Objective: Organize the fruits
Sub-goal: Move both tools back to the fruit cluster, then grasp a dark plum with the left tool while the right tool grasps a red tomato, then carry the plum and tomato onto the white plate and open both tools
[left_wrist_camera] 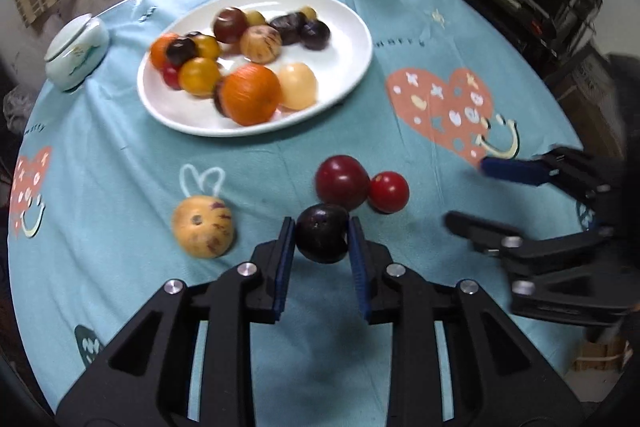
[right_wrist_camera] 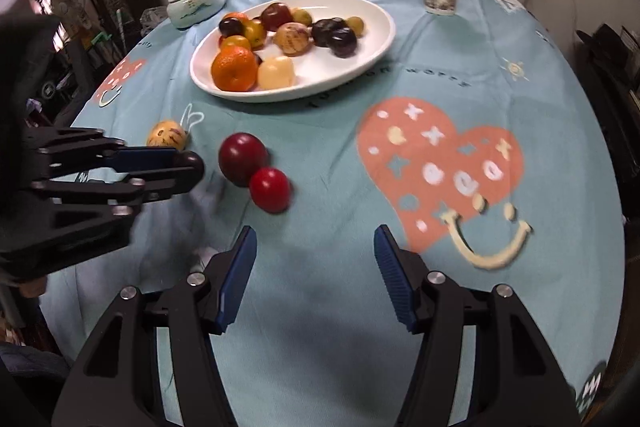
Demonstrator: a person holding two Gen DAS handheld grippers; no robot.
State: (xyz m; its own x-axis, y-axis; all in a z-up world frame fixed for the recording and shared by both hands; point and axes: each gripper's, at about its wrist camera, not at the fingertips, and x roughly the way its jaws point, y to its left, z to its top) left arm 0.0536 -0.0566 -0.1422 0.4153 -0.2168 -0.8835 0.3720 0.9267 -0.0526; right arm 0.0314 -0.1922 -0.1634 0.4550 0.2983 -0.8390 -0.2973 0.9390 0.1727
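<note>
Blur softens the fruits heaped on the white plate [left_wrist_camera: 356, 67], so the small ones at the back of the pile are hard to tell apart; an orange [left_wrist_camera: 251, 94] and a pale yellow fruit [left_wrist_camera: 298, 85] at its near rim read clearly. From the right wrist view the left claw [right_wrist_camera: 188, 165] is seen side-on at 9 o'clock, and its fingers cover most of the dark plum [left_wrist_camera: 321, 233], leaving only a rounded dark tip showing. The left wrist view shows that plum clamped between the left claw's blue pads, seemingly held just above the blue tablecloth of the table [left_wrist_camera: 120, 167]. Just past it at 12 to 1 o'clock lie a red plum [left_wrist_camera: 342, 182] and a red tomato [left_wrist_camera: 389, 191], touching each other; a speckled yellow fruit [left_wrist_camera: 203, 227] sits apart at 10 o'clock. The right claw [right_wrist_camera: 316, 267] hovers low over bare cloth with its jaws spread wide and nothing between them, pointing toward the plate.
</note>
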